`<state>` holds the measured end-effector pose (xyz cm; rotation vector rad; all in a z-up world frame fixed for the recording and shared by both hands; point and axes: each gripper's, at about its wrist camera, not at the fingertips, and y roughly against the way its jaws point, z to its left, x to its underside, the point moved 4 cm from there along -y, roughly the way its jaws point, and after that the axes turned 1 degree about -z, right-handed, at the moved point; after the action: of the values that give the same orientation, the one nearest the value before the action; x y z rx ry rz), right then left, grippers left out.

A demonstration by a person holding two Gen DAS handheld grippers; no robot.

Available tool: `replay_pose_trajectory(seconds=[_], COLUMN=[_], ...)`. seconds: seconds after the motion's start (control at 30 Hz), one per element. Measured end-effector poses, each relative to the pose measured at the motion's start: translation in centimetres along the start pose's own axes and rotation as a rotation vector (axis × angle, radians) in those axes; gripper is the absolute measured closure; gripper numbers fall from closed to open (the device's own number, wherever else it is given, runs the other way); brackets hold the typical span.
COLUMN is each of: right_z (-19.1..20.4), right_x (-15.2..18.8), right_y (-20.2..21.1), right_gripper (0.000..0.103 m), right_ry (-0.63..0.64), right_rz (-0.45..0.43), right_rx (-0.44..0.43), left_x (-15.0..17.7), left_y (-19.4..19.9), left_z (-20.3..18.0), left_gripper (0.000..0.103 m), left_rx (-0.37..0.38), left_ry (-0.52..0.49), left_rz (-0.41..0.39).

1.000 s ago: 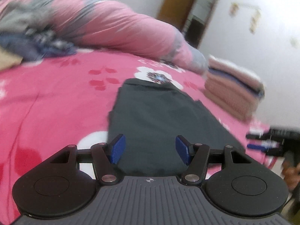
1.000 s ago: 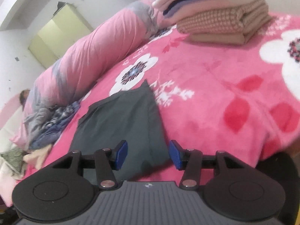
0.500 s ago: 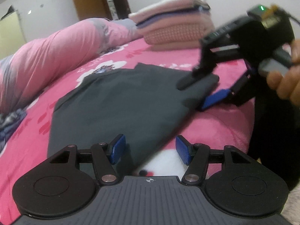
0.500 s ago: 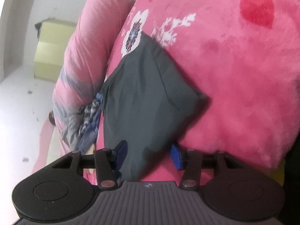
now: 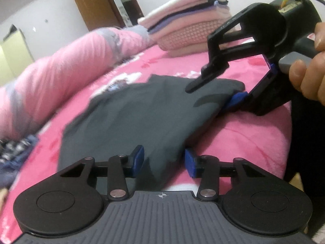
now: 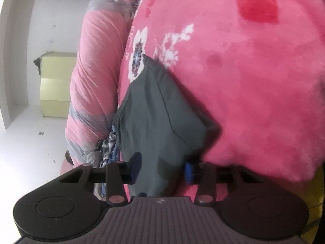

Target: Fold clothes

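on the pink bed (image 5: 254, 138), the grey garment (image 5: 130, 118) lies flat near the edge closest to us as we take its two near corners for a fold: the left gripper (image 5: 164, 162) and the right gripper (image 6: 162, 167) have just been closing, each part-spread with cloth between its blue pads, not yet pinching. next, in our judgement, both must clamp, then lift the hem together toward the far edge. we can read no writing or brand anywhere.
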<state>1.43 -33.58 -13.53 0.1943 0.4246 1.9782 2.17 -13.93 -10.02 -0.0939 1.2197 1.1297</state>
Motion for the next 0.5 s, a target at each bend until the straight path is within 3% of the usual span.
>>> replay_pose_trajectory(seconds=[0.03, 0.17, 0.3, 0.5], right_z=[0.2, 0.3, 1.0, 1.2], right_x=[-0.1, -0.5, -0.8, -0.8], right_y=[0.0, -0.4, -0.5, -0.3], right_gripper=[0.078, 0.085, 0.088, 0.088], right_ry=[0.002, -0.021, -0.027, -0.015], right_rz=[-0.009, -0.022, -0.034, -0.030], right_rx=[-0.007, -0.025, -0.048, -0.060], left_x=[-0.1, 0.1, 0.4, 1.0], left_y=[0.0, -0.9, -0.8, 0.2], left_z=[0.0, -0.7, -1.6, 0.6], left_gripper=[0.059, 0.055, 0.050, 0.054], left_rx=[-0.007, 0.003, -0.046, -0.129], left_ry=[-0.008, -0.057, -0.127, 0.007], left_rz=[-0.001, 0.040, 0.029, 0.059])
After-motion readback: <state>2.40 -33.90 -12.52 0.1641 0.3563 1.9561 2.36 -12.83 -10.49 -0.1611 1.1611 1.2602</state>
